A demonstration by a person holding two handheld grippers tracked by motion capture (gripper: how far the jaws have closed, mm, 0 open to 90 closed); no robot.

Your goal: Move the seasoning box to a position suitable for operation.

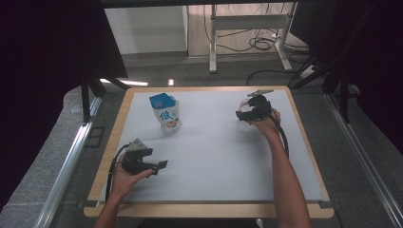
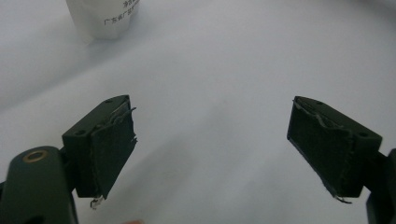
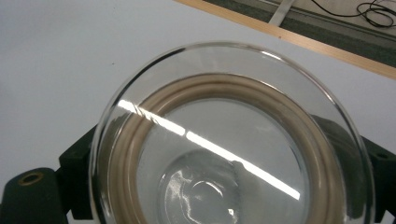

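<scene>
Right gripper [image 1: 243, 114] jaws spread around glass [image 3: 231, 140], frame center; closing off-center could tip it. Left gripper [image 1: 159, 167] jaws spread, empty.

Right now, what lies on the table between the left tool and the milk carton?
Nothing: in the high view the white tabletop is bare between the left tool and the milk carton, and the left gripper view agrees.
</scene>
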